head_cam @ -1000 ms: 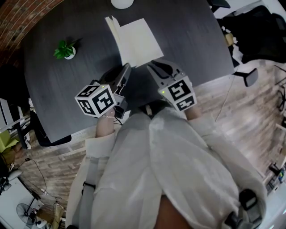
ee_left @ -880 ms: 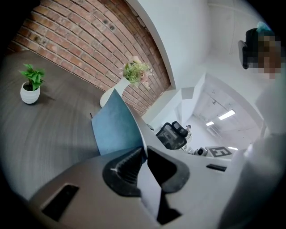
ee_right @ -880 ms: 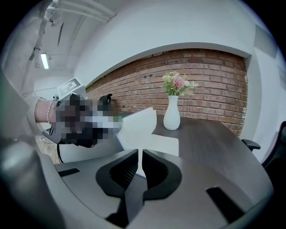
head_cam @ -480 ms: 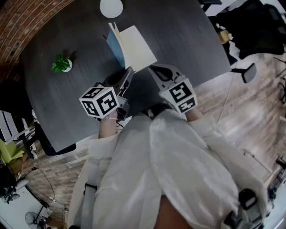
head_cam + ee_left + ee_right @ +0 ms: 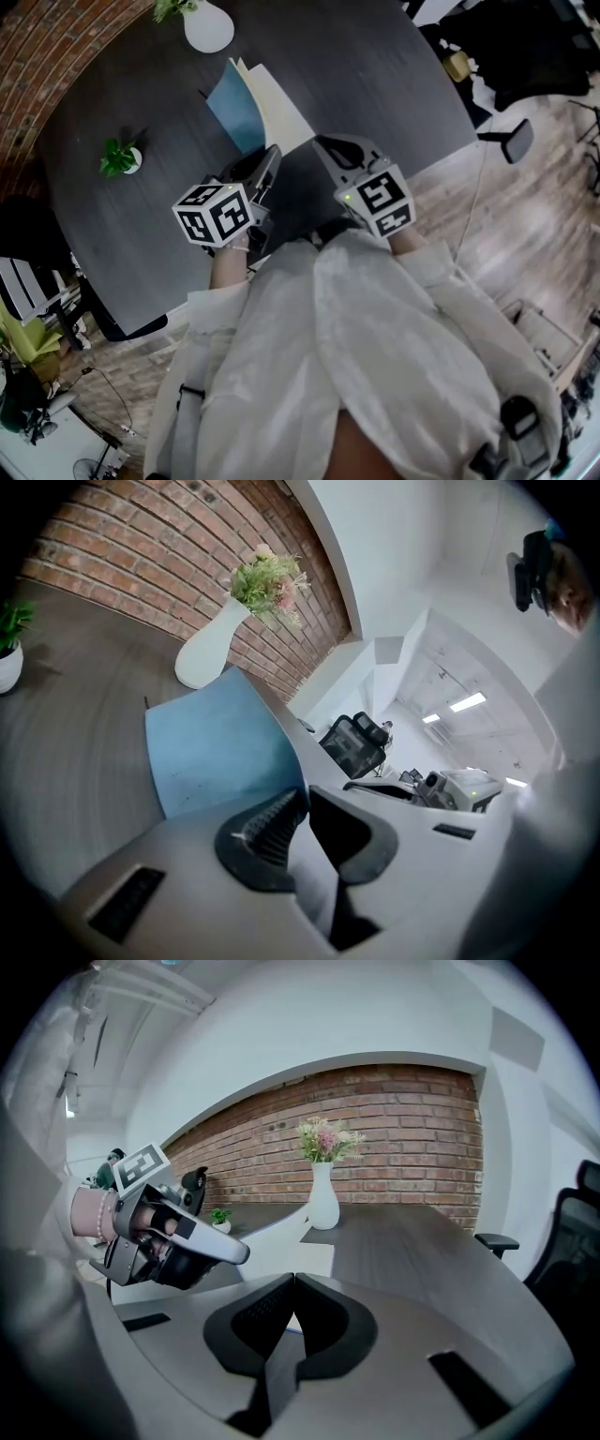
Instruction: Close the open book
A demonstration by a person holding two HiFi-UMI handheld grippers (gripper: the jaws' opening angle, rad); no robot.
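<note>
**Q:** Where is the book, and is it closed?

**A:** Not yet. The book lies on a dark desk, about midway between the far edge and the near edge where the person stands. Its left half is raised, with the blue cover standing tilted up off the desk. The pale pages of the right half lie lower. I judge it roughly half shut. What is left is for the cover to come over onto the pages and lie flat.

**Q:** What are the tongs doing?

**A:** The left tongs pinch the near edge of the blue cover. The right tongs have their jaws pressed together with nothing visible between them. They sit just beside the near right corner of the pages.

**Q:** And the surroundings?

**A:** The desk is matte charcoal with rounded corners. A white vase of flowers stands at its far edge, just beyond the book. A small potted plant sits toward the left edge. A red brick wall runs behind the desk, the floor is pale wood, and black office chairs stand past the right edge.
</note>
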